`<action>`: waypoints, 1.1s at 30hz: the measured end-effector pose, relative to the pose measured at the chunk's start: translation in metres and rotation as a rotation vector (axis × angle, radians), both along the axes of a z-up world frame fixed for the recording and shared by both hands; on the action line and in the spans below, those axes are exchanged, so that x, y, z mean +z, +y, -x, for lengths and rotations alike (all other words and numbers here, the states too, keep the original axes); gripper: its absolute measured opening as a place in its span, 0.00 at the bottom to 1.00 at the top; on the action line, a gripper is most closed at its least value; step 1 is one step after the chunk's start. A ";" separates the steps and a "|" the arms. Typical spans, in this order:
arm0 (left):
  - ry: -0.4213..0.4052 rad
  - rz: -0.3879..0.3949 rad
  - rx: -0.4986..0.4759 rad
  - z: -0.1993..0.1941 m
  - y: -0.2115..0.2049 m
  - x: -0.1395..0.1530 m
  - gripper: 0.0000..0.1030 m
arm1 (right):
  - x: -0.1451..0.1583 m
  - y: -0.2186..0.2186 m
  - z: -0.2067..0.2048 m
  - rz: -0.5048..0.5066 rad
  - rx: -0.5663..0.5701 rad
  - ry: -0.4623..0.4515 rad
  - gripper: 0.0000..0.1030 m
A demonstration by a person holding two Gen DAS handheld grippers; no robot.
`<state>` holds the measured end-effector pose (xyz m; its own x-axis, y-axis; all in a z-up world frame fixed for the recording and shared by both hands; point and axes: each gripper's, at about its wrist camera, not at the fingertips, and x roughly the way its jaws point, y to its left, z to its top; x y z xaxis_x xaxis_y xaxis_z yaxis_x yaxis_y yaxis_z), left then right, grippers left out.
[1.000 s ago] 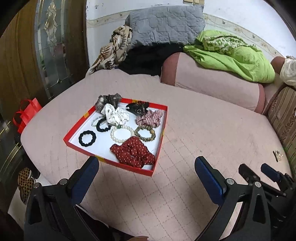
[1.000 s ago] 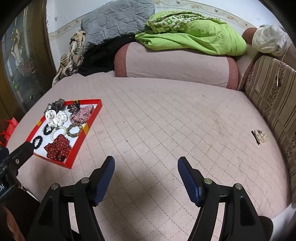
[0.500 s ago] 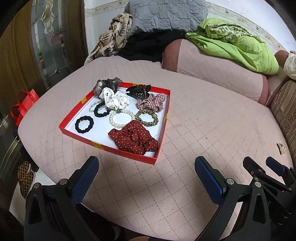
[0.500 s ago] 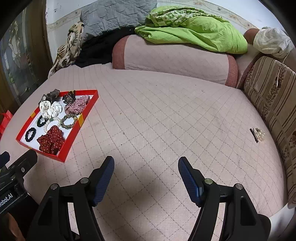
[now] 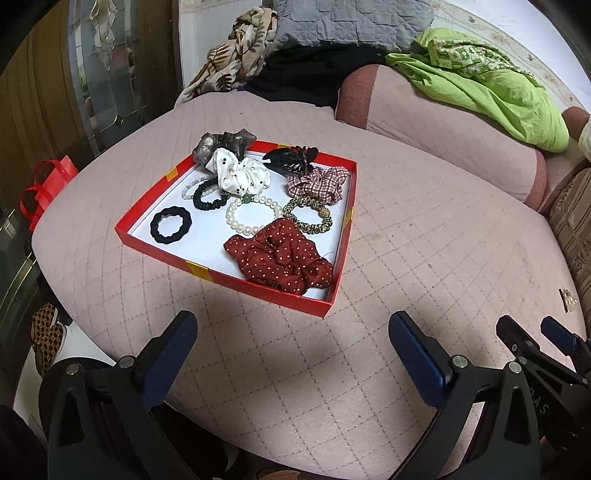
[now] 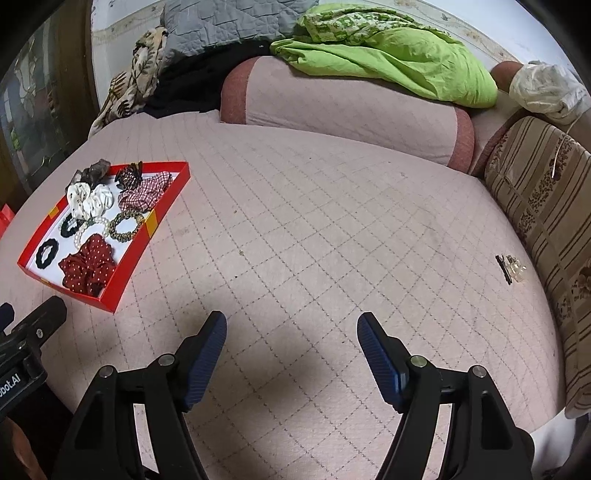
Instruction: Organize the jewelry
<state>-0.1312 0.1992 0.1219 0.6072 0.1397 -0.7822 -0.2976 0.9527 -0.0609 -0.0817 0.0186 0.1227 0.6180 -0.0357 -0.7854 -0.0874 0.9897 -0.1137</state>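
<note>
A red tray [image 5: 146, 206] [image 6: 127, 266] with a white floor lies on the pink quilted bed. It holds a red dotted scrunchie [image 5: 282, 256], a pearl bracelet [image 5: 251, 206], a black hair tie [image 5: 170, 225], a white scrunchie [image 5: 240, 173], a checked scrunchie [image 5: 319, 182] and a black claw clip [image 5: 291, 157]. A small hair clip [image 6: 511, 269] [image 5: 567, 299] lies loose far right on the bed. My left gripper [image 5: 291, 332] is open and empty, just before the tray's near edge. My right gripper [image 6: 291, 332] is open and empty over bare quilt.
A pink bolster [image 6: 347, 107] with a green cloth [image 6: 388, 55] lies at the back. A striped cushion [image 6: 546, 206] runs along the right. A grey quilt [image 5: 351, 18] and patterned cloth [image 5: 236, 62] are piled at the rear. A red bag [image 5: 48, 184] hangs left of the bed.
Both grippers have moved forward and down toward the bed; the tray looks nearer and larger in the left wrist view. Both stay open and empty.
</note>
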 end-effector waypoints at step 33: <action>0.026 0.030 -0.018 -0.002 0.010 -0.009 1.00 | -0.008 0.015 0.007 -0.006 0.041 0.010 0.77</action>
<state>-0.1293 0.2091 0.1129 0.5888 0.1048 -0.8015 -0.2819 0.9559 -0.0822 -0.0891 0.0332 0.1151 0.6112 -0.0060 -0.7914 -0.1287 0.9859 -0.1069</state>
